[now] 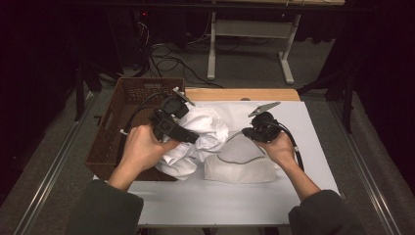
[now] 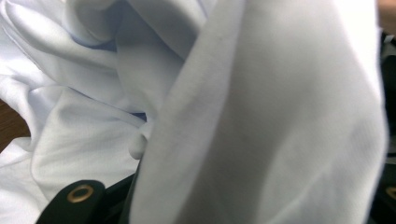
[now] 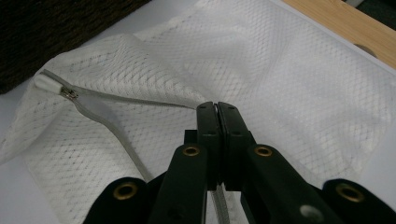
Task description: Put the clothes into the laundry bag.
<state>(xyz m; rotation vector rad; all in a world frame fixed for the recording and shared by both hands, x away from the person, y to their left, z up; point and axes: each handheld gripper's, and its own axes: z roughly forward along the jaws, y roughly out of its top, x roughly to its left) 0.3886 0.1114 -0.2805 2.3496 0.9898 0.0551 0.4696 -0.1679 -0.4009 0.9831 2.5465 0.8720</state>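
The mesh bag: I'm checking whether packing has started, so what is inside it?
Nothing shows through the mesh bag, which lies flat. The right gripper pinches its open zipper edge. The white garment is outside, in the left gripper.

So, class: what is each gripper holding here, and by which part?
The right gripper is shut on the mesh bag, pinching the edge of its zip opening. The left gripper grips the white garment by a bunched fold.

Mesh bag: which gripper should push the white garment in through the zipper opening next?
Left, probably. The left gripper is shut on the white garment, next to the mesh bag. The right gripper is shut on the bag's zipper edge, so it should hold the opening.
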